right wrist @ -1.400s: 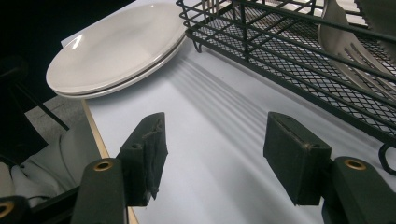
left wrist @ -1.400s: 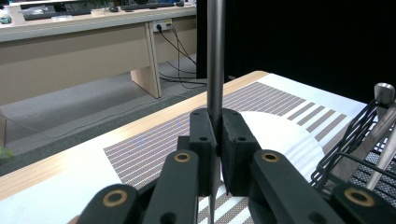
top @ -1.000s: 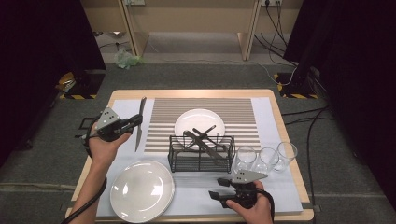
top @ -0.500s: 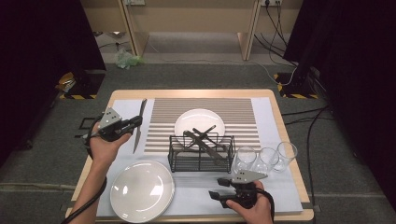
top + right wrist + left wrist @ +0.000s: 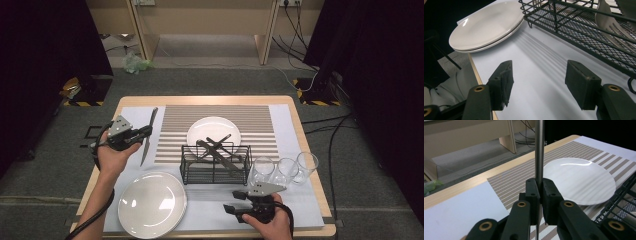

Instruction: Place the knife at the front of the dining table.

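Your left claw (image 5: 146, 132), at the left of the high view, is clamped tight on a slim silver table knife (image 5: 148, 134) held clear of the light wooden worktop (image 5: 295, 120), its blade end pointing toward the upper part of the frame beside the brown-striped placemat (image 5: 175, 130). In the left gripper view the knife's round metal handle (image 5: 539, 150) rises straight up from between the pressed pads. Your right claw (image 5: 231, 209), at the lower centre of the high view, waits with its jaws wide apart and nothing between them, near the black wire cutlery basket (image 5: 215, 167). Judging by the layout, table setting is under way: one knife is out, more cutlery remains in the basket, and the small white round plate (image 5: 212, 131), large white round plate (image 5: 150, 202) and three clear drinking glasses (image 5: 282, 169) await it.
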`<state>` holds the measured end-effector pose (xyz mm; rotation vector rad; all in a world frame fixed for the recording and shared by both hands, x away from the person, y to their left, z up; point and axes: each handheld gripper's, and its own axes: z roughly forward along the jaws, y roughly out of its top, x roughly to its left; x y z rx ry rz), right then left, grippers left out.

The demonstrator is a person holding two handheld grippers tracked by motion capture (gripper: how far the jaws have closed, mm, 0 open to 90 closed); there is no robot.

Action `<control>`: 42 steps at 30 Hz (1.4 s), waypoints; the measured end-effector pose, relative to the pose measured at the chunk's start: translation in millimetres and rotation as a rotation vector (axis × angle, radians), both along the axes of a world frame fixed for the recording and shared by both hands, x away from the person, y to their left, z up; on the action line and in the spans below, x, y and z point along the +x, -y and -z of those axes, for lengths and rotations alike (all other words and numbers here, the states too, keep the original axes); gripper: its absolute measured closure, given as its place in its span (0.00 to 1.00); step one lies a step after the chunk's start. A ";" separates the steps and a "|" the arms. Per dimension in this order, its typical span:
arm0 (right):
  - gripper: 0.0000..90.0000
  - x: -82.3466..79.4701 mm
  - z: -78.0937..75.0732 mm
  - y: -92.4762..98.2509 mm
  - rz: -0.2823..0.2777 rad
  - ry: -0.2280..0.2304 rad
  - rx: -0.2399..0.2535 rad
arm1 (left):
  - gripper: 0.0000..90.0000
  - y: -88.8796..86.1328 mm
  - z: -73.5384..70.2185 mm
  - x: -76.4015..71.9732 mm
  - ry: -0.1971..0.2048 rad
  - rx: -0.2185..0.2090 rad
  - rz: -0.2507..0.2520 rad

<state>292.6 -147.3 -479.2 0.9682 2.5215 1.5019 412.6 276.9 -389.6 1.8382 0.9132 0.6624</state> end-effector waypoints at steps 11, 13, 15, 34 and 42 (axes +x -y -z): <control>0.44 0.0 0.2 -0.5 -0.002 -0.003 0.000 | 0.93 1.3 1.7 3.6 -0.031 0.013 -0.006; 0.44 0.2 0.3 -0.6 -0.003 0.000 0.000 | 0.93 1.5 1.6 4.7 -0.041 0.020 -0.005; 0.44 0.3 0.4 -0.8 -0.003 0.000 0.000 | 0.93 1.8 1.6 5.8 -0.050 0.028 -0.011; 0.44 0.0 0.1 -0.5 -0.002 -0.002 0.001 | 0.93 4.9 8.6 15.2 -0.130 0.061 -0.006; 0.44 -0.1 0.3 -0.6 -0.002 -0.003 0.000 | 0.93 6.2 14.3 20.7 -0.142 0.054 -0.006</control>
